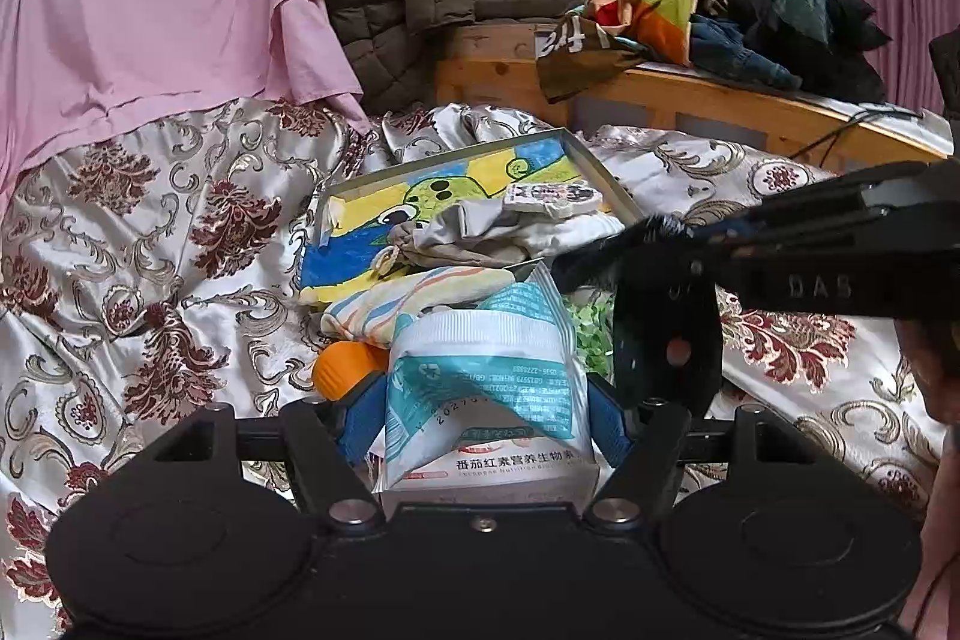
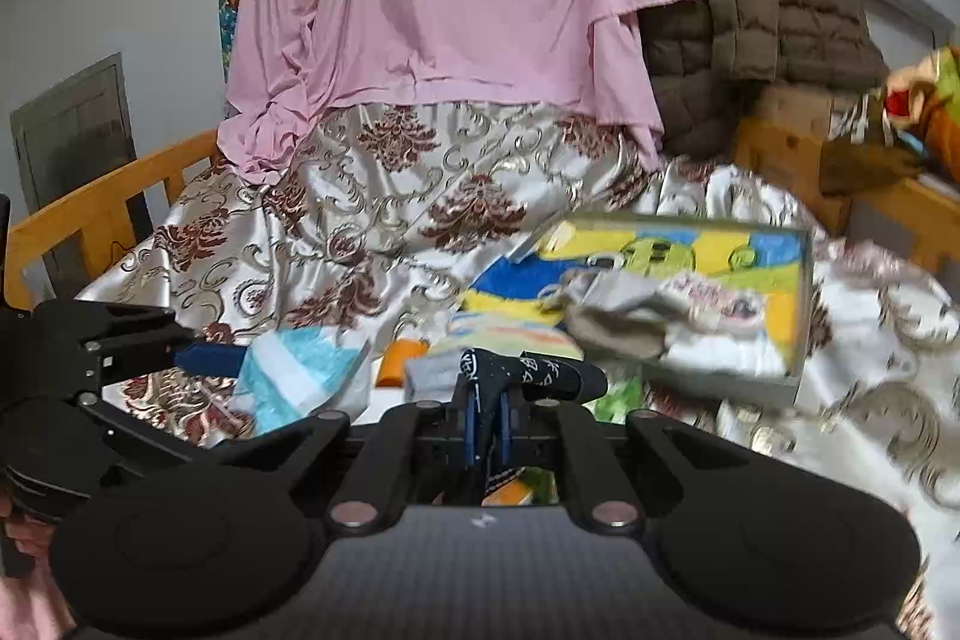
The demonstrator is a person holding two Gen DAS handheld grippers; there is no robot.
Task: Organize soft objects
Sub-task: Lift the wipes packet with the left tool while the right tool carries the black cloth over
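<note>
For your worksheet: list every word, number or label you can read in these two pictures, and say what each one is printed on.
"番茄红素营养生物" on the white and teal packet held in the left tongs.
"DAS" embossed on the right tongs.
The packet's small print and date, and the white marks on the dark sock, are unreadable.

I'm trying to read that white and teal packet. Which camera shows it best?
The left wrist view: the white and teal packet fills the middle, held between the left gripper fingers, its printing legible. The right wrist view shows it only from the side, small and blurred.
</note>
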